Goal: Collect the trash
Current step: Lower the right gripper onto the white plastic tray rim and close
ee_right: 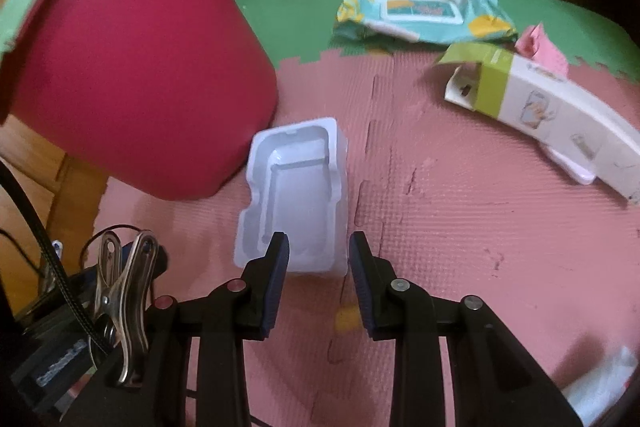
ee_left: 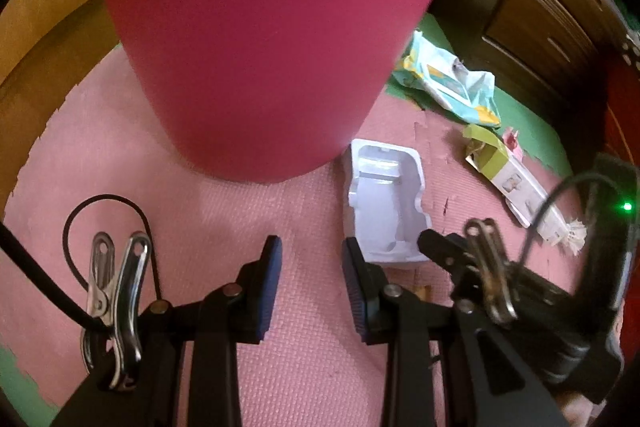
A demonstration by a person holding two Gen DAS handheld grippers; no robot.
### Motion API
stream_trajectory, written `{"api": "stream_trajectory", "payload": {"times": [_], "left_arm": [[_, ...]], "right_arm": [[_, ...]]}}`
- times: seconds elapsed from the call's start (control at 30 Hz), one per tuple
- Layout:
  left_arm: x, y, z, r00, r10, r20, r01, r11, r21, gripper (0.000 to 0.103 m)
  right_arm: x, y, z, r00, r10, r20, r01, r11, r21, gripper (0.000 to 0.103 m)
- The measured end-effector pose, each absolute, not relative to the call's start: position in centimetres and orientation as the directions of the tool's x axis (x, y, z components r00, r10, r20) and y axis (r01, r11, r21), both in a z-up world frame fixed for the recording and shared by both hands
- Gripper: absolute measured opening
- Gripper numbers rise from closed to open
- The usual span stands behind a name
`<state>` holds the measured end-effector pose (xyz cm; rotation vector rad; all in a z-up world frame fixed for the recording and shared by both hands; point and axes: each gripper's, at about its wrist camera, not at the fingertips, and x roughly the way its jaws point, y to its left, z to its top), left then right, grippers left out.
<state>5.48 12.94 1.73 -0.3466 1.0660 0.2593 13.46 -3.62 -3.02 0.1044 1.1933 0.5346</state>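
A white moulded plastic tray [ee_right: 296, 187] lies on the pink foam mat [ee_right: 460, 235], its far end against a magenta bin [ee_right: 132, 75]. My right gripper [ee_right: 319, 241] hangs open just over the tray's near end. Its left finger overlaps the tray's hollow and its right finger stands outside the tray's right wall, with no pad pressing. In the left wrist view the same tray [ee_left: 384, 203] sits right of the bin [ee_left: 256, 47]. My left gripper [ee_left: 312, 247] is open over bare mat with nothing between its fingers. The right gripper [ee_left: 430, 245] shows at the tray's near right corner.
A crumpled wipes packet [ee_right: 420, 7] lies on the green mat behind. A white and olive carton [ee_right: 552, 111] and a pink paper scrap [ee_right: 540, 47] lie at the right. White plastic [ee_right: 604, 379] shows at the lower right. Wooden furniture [ee_left: 540, 7] stands beyond.
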Motion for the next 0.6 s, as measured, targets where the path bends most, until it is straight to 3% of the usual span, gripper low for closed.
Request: {"api": "stream_trajectory", "payload": {"times": [0.2, 0.33, 0.6], "left_arm": [[5.7, 13.3, 1.1, 0.451, 0.029, -0.892, -0.382, 0.909, -0.164, 0.031], [5.7, 13.4, 1.1, 0.45, 0.023, -0.893, -0.381, 0.909, -0.168, 0.031], [5.8, 13.1, 1.1, 0.443, 0.012, -0.896, -0.363, 0.917, -0.167, 0.032]], "right_arm": [[14.1, -2.2, -4.7, 0.225, 0.43, -0.874, -0.364, 0.869, 0.334, 0.031], [13.8, -2.3, -4.7, 0.23, 0.41, -0.883, -0.396, 0.868, 0.3, 0.014], [13.4, -4.8, -3.9, 0.208, 0.357, -0.911, -0.468, 0.854, 0.228, 0.011]]}}
